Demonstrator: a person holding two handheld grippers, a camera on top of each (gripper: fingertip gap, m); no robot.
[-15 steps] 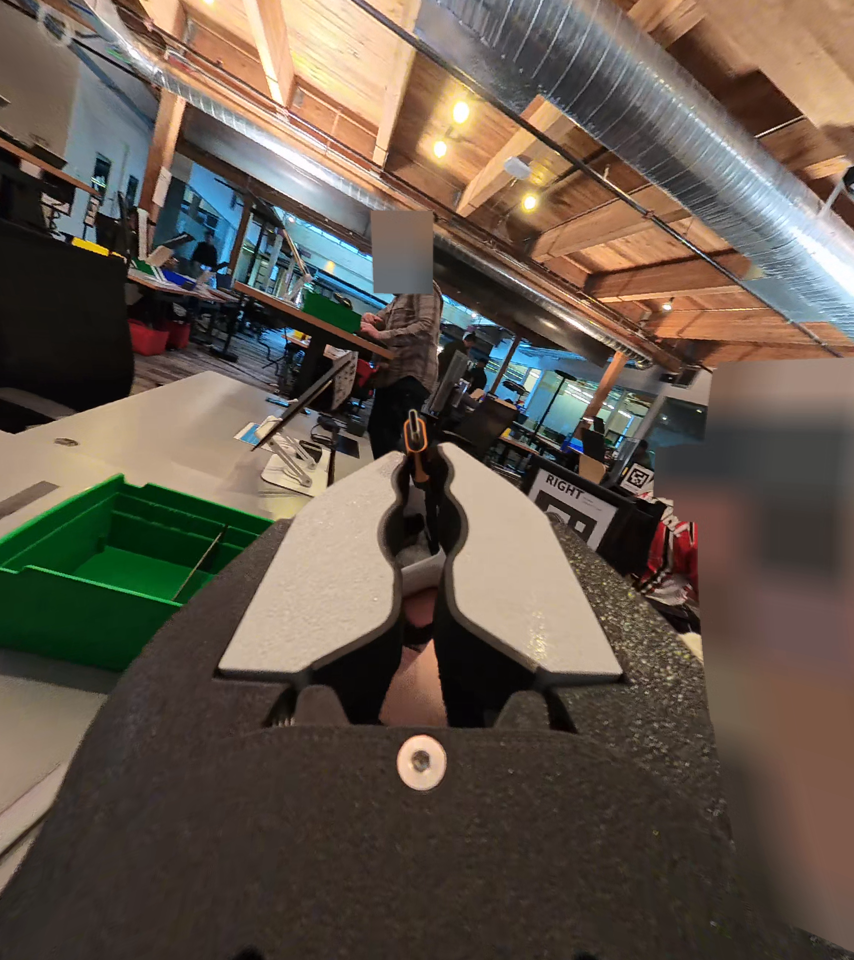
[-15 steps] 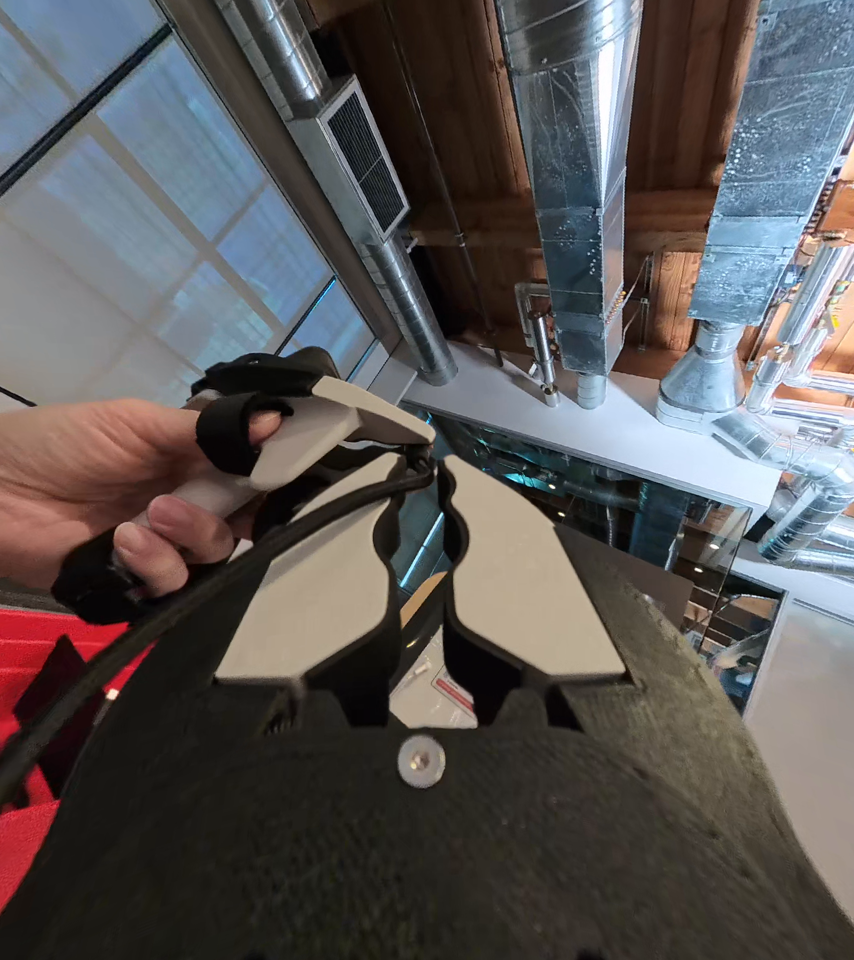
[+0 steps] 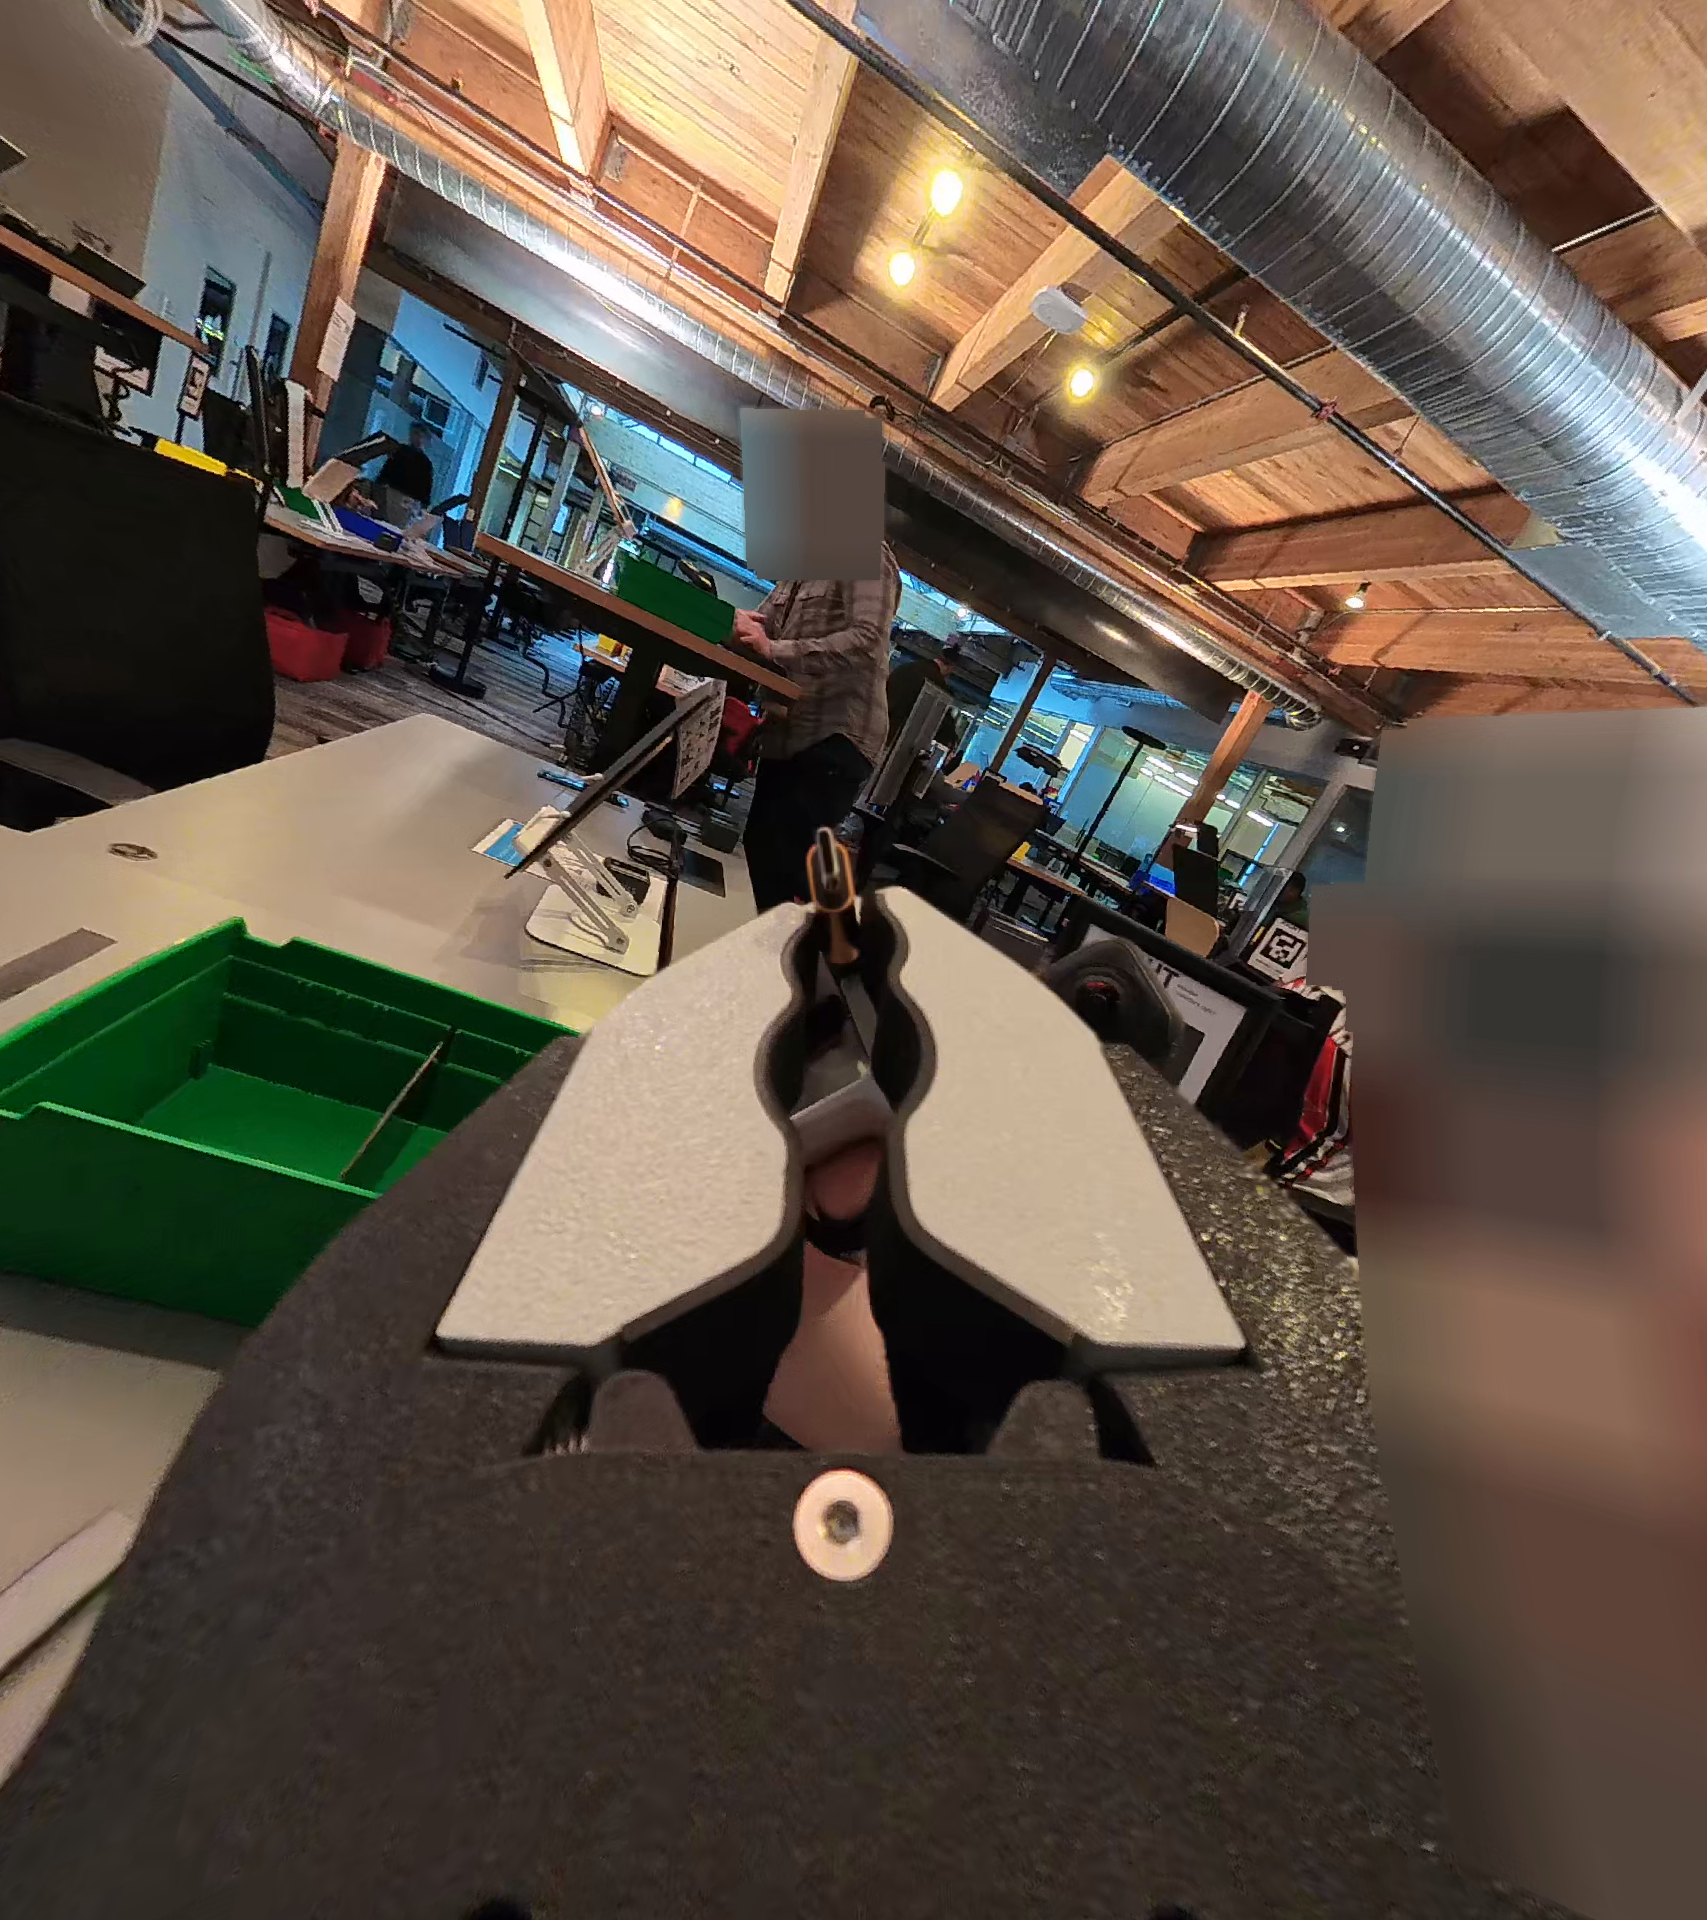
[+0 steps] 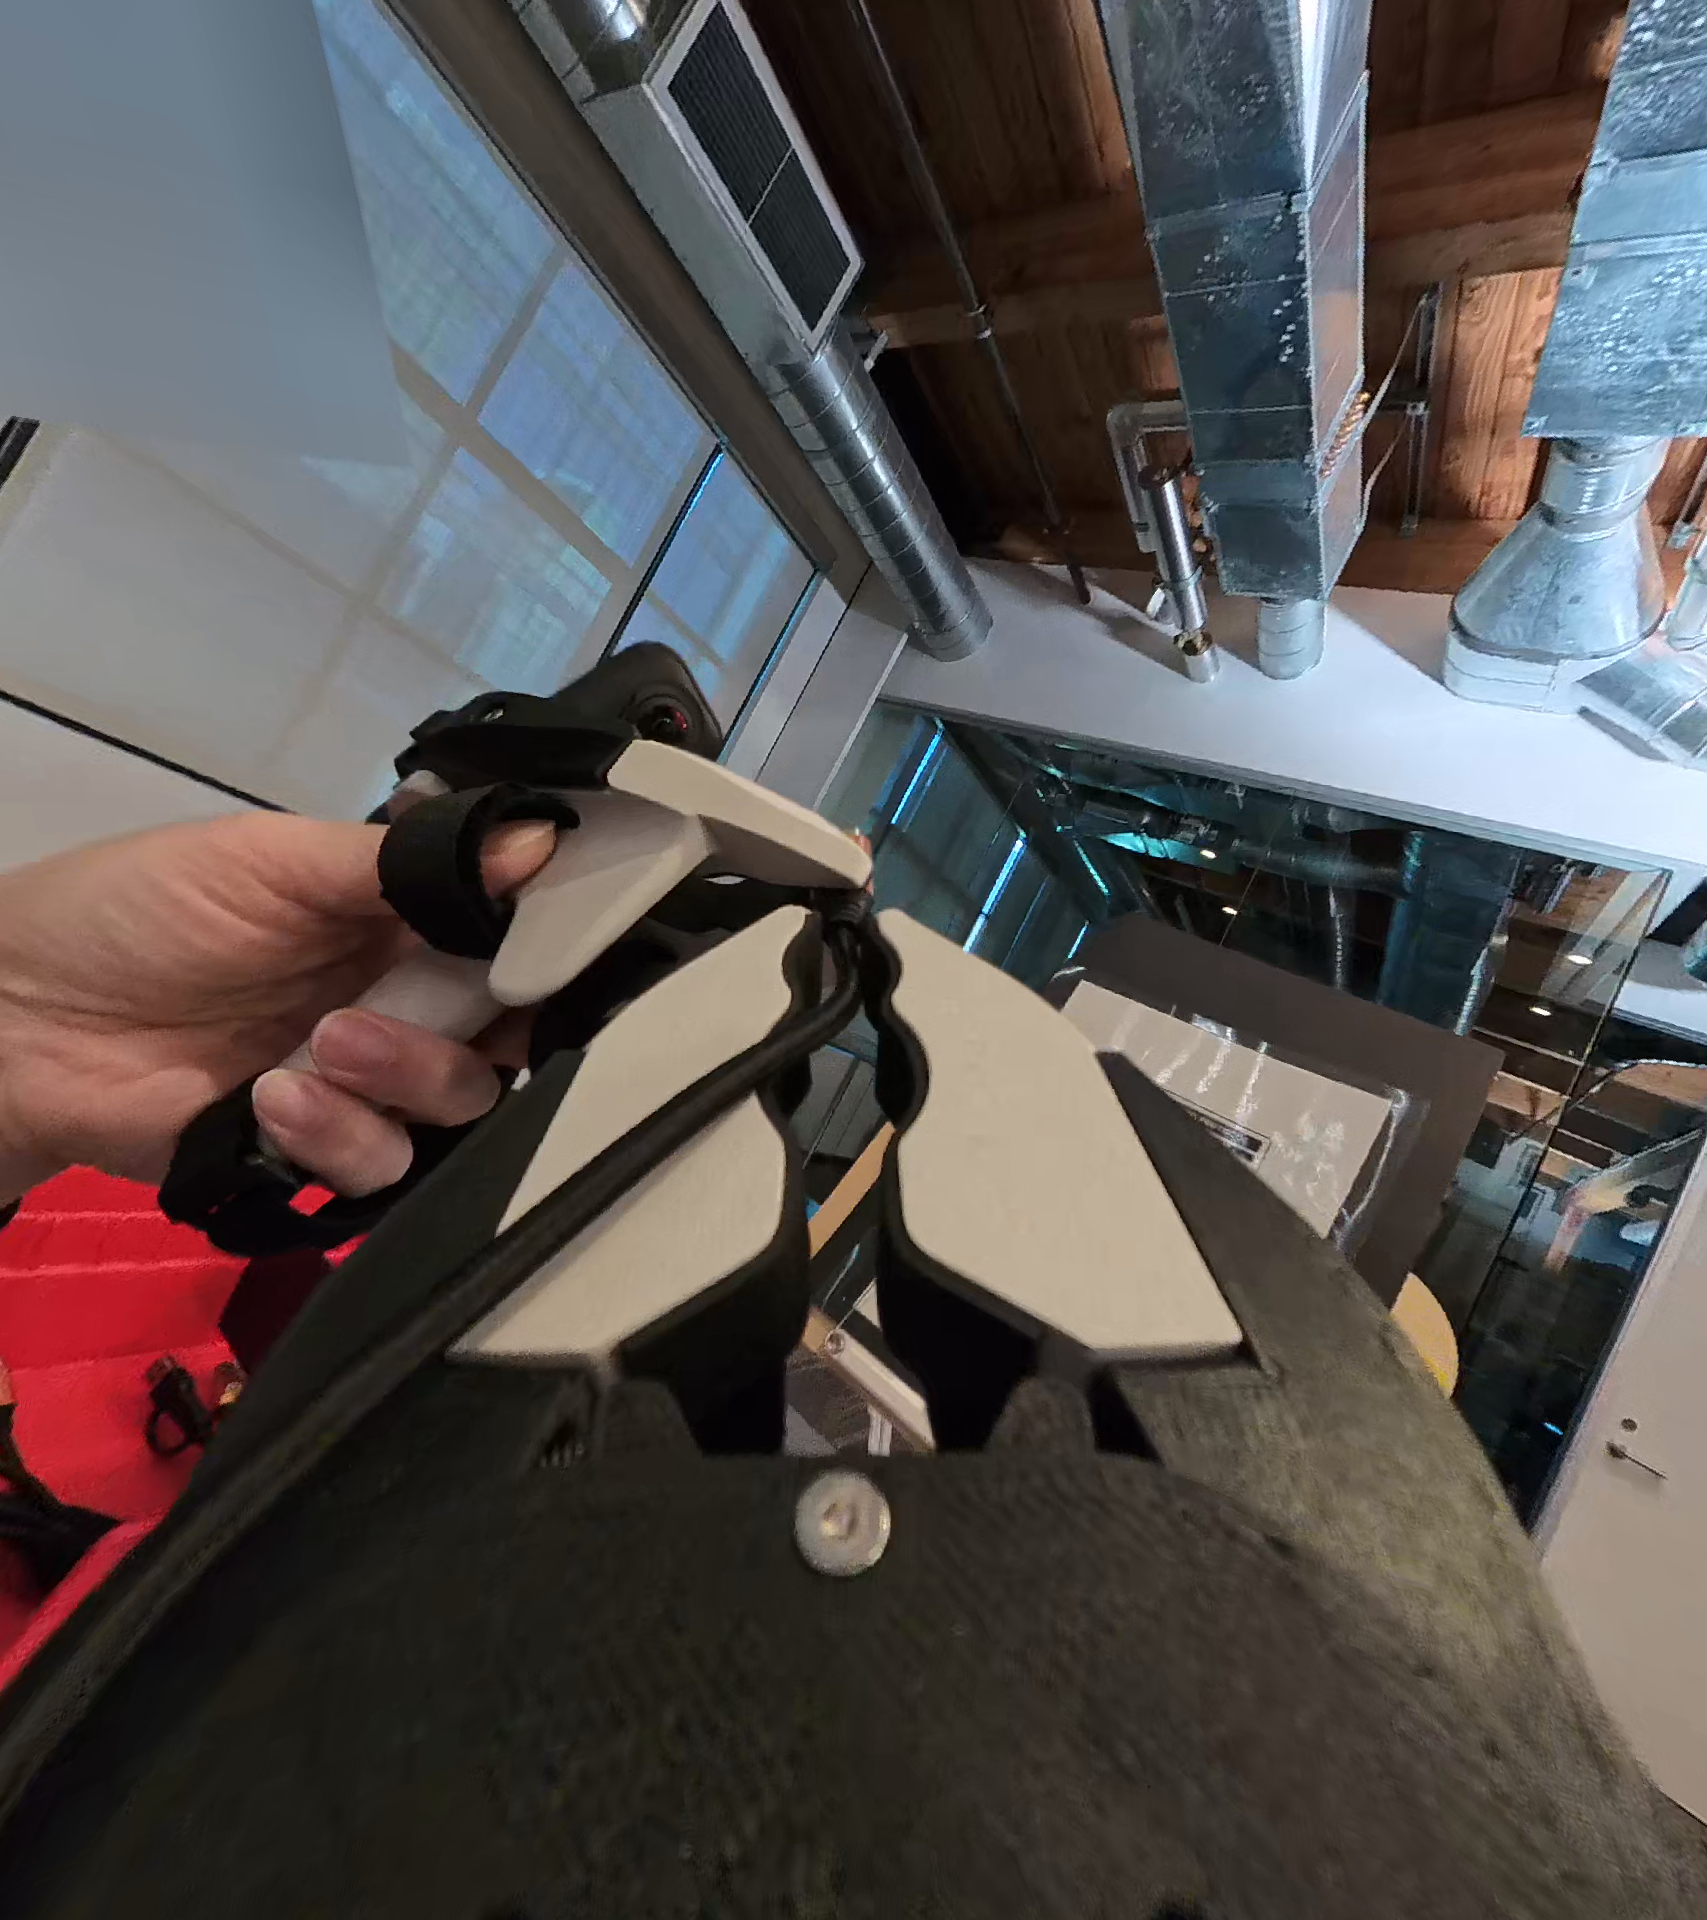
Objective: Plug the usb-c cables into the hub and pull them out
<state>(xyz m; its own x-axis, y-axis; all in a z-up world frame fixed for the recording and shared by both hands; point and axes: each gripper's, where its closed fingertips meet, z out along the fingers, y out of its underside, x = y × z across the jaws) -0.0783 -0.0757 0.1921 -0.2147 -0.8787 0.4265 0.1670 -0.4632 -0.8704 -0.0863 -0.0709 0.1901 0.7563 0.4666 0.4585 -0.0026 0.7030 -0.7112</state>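
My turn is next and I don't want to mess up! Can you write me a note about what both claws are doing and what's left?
Left claw: shut on a USB-C plug with an orange collar. The plug's tip pokes out past the fingers, up in the air.
Right claw: shut on the black cable, which trails back over one of its fingers. The two claws' tips nearly meet.
Things: spare cables lie in the red bin. A green bin sits on the table. The hub is in neither view.
Done: one cable is in hand; whether it has been plugged in yet can't be told.
Left: find the hub, plug in, pull out.
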